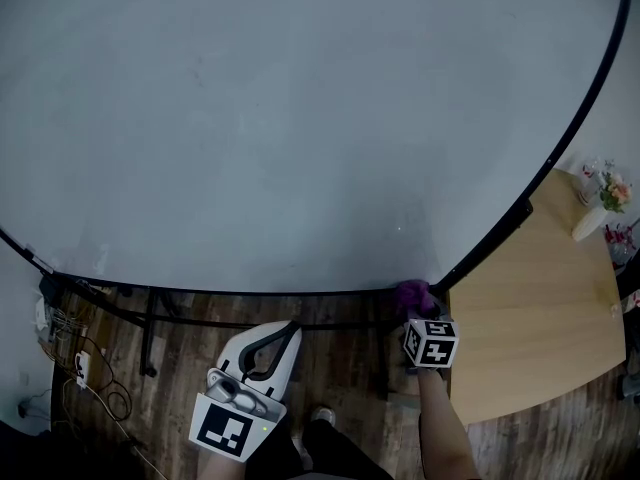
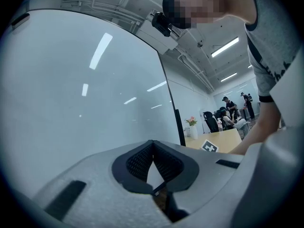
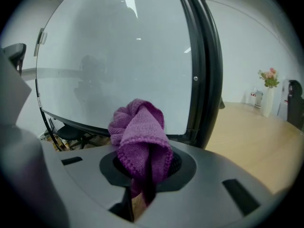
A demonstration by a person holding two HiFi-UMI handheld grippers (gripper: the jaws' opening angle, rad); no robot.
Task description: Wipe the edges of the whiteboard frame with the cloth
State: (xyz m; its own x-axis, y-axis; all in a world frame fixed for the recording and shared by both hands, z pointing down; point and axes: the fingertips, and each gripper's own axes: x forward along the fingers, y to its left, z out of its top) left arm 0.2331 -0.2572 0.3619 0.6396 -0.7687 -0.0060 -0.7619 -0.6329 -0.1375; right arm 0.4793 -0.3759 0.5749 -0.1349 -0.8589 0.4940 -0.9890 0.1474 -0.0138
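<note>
The big whiteboard (image 1: 300,118) fills the head view, edged by a black frame (image 1: 250,293). My right gripper (image 1: 418,310) is shut on a bunched purple cloth (image 1: 412,294), which sits right at the frame's lower right corner. In the right gripper view the cloth (image 3: 141,132) sticks up out of the right gripper (image 3: 147,167), with the frame's upright bar (image 3: 204,80) just beyond it. My left gripper (image 1: 288,328) hangs lower, below the bottom edge and apart from the board. Its jaws are shut with nothing between them, as the left gripper view (image 2: 153,148) shows.
A wooden table (image 1: 540,308) stands to the right of the board, with a vase of flowers (image 1: 600,203) at its far side. The board's dark stand bars (image 1: 150,333) and loose cables (image 1: 85,368) lie on the wood floor at left. People sit far off (image 2: 230,113).
</note>
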